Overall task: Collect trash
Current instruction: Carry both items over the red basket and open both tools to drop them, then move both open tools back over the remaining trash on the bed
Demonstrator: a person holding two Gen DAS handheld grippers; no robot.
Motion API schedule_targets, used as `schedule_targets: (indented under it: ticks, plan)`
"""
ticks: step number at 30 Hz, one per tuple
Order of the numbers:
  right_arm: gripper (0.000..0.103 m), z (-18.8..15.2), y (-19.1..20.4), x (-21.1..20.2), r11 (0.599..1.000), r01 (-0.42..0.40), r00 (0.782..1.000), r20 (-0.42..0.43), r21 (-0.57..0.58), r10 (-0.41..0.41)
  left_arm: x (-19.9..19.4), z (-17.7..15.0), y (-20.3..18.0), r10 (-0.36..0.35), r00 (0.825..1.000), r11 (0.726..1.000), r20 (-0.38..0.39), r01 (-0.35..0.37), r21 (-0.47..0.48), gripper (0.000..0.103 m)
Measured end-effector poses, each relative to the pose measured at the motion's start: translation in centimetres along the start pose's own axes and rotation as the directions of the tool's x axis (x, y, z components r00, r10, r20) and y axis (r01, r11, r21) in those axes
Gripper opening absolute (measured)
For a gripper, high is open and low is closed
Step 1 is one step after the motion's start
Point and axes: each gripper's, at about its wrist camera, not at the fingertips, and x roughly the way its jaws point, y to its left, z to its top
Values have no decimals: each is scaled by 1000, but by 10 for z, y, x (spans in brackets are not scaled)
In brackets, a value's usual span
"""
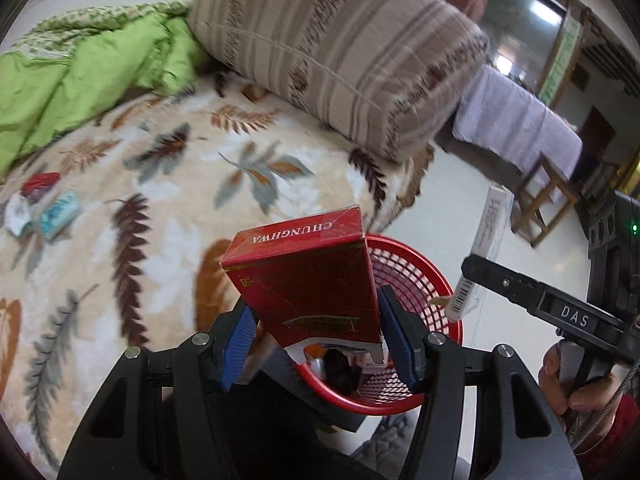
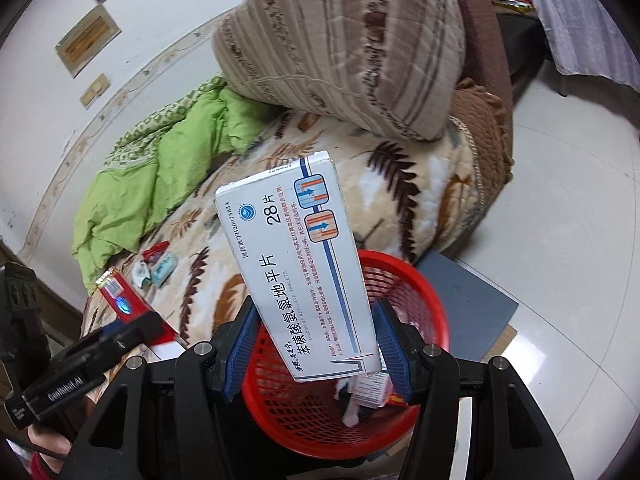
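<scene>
My left gripper (image 1: pixel 316 340) is shut on a red Chunghwa cigarette pack (image 1: pixel 308 280) and holds it over the near rim of a red mesh basket (image 1: pixel 424 280). My right gripper (image 2: pixel 316 348) is shut on a white medicine box (image 2: pixel 296 264) above the same red basket (image 2: pixel 412 292), which holds several scraps. The white box also shows in the left wrist view (image 1: pixel 480 256), and the red pack in the right wrist view (image 2: pixel 128 300). More trash lies on the leaf-patterned blanket (image 1: pixel 160 208): a red wrapper (image 1: pixel 40 184), a teal packet (image 1: pixel 60 212) and white paper (image 1: pixel 16 216).
A striped folded quilt (image 1: pixel 340 52) and a green duvet (image 1: pixel 80 72) lie on the bed behind. The basket stands on a dark stool (image 2: pixel 472 292) beside the bed. Pale tiled floor (image 2: pixel 568 220), a wooden chair (image 1: pixel 548 196) and a cloth-covered table (image 1: pixel 516 120) lie to the right.
</scene>
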Motion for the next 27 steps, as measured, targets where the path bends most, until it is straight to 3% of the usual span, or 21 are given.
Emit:
schedule_targets:
  ticks: [5, 8, 14, 20, 27]
  plan:
    - [61, -2, -12, 9, 1000, -2, 1000, -27, 29, 3, 21, 0, -9, -18, 998, 1000, -52, 19, 19, 59]
    - [61, -3, -16, 18, 999, -8, 998, -55, 47, 10, 29, 0, -10, -40, 996, 999, -80, 41, 16, 66]
    - [62, -2, -19, 23, 999, 5, 998, -69, 54, -2, 26, 3, -4, -51, 997, 999, -66, 51, -1, 68]
    - [62, 7, 2, 20, 1000, -14, 999, -42, -1, 14, 3, 9, 21, -1, 1000, 999, 0, 1, -41, 68]
    - [62, 13, 64, 43, 989, -110, 992, -77, -98, 103, -36, 7, 90, 132, 988, 980, 80, -118, -157, 71]
